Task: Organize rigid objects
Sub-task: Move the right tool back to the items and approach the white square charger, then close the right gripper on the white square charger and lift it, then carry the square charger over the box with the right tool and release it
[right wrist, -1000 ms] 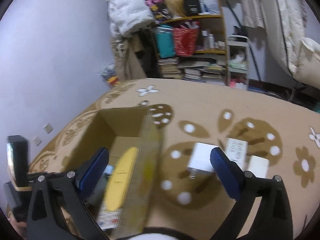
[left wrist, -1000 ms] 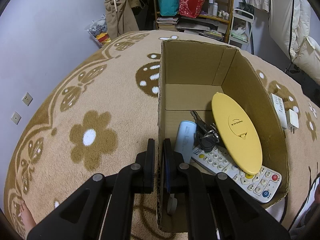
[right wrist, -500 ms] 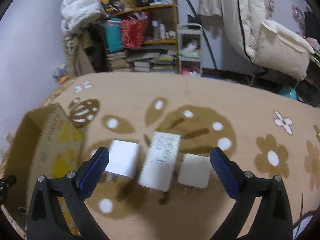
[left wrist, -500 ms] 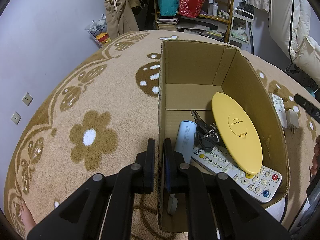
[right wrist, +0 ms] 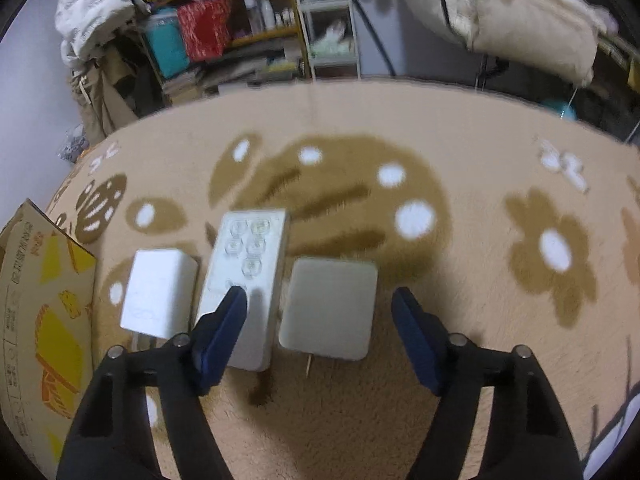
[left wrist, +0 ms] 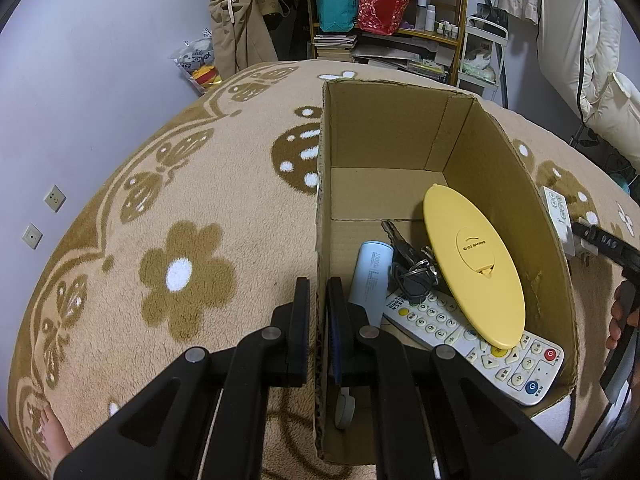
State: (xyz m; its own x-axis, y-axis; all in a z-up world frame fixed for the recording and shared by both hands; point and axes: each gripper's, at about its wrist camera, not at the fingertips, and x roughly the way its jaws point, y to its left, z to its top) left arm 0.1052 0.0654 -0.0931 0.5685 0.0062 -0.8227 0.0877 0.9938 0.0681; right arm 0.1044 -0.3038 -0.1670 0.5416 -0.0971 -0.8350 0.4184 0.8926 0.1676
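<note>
Power strip [right wrist: 247, 280] between two white adapters [right wrist: 329, 307].

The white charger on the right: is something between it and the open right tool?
Nothing visible. The right tool hangs open straight above the white charger, with only bare carpet around; the power strip lies beside its left finger.

"SANRIO" reads on the yellow oval case [left wrist: 472, 264] in the box; "10000" runs along the pale blue power bank [left wrist: 371, 276]; digits mark the white remote's [left wrist: 476, 336] keys.
</note>
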